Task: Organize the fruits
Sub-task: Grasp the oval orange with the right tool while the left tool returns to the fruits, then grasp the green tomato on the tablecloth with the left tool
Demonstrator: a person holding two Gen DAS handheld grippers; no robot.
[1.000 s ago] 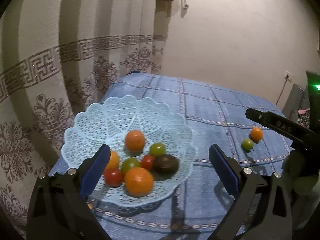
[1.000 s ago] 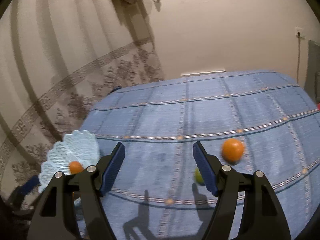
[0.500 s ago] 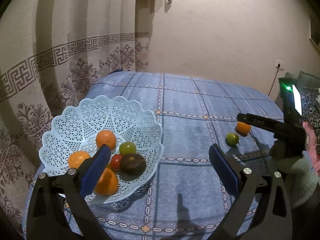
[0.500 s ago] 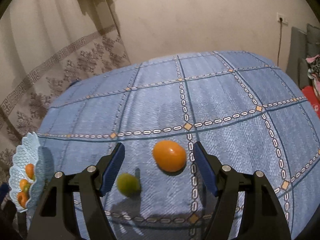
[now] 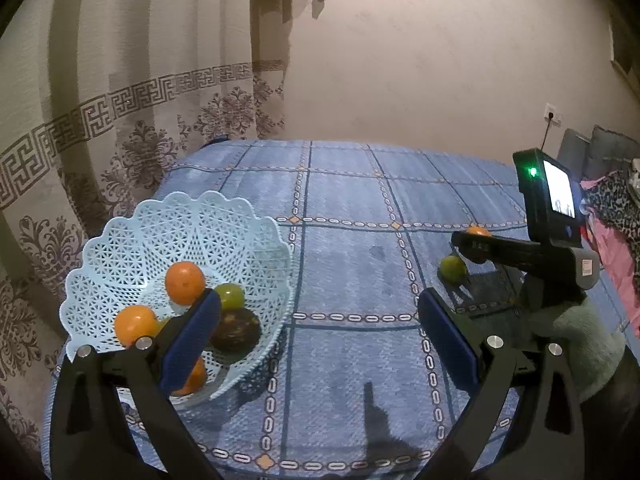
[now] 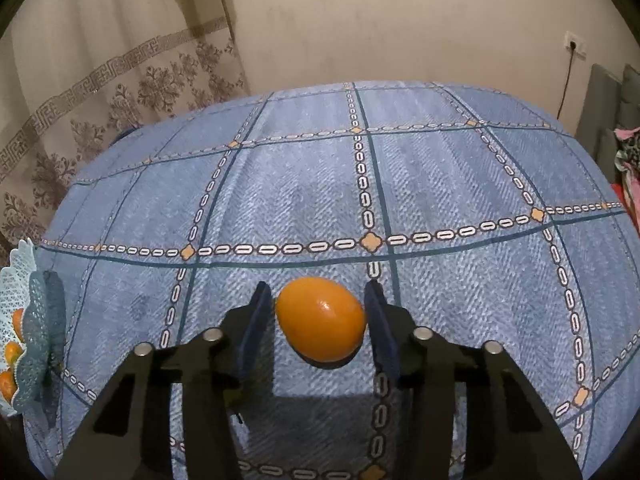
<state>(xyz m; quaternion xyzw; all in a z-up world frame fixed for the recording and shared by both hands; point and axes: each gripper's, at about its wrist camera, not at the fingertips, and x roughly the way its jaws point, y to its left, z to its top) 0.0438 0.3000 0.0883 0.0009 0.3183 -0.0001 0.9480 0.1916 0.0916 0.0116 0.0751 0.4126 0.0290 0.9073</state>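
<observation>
The smooth, egg-shaped orange fruit (image 6: 321,323) lies on the blue patterned cloth of the desk (image 6: 460,184), between the blue pads of the right gripper (image 6: 318,320). The jaws bracket it closely; whether they already press it cannot be told. For a sound pick they should meet the fruit at its widest girth and close gently, since its slick, rounded skin may squirt out. A small round green fruit (image 5: 453,268) sits just beside it, so the lift should go straight up. The left gripper (image 5: 316,334) hangs open and empty near the pale blue lattice plastic basket (image 5: 120,236) of fruit, well apart, the likely destination.
</observation>
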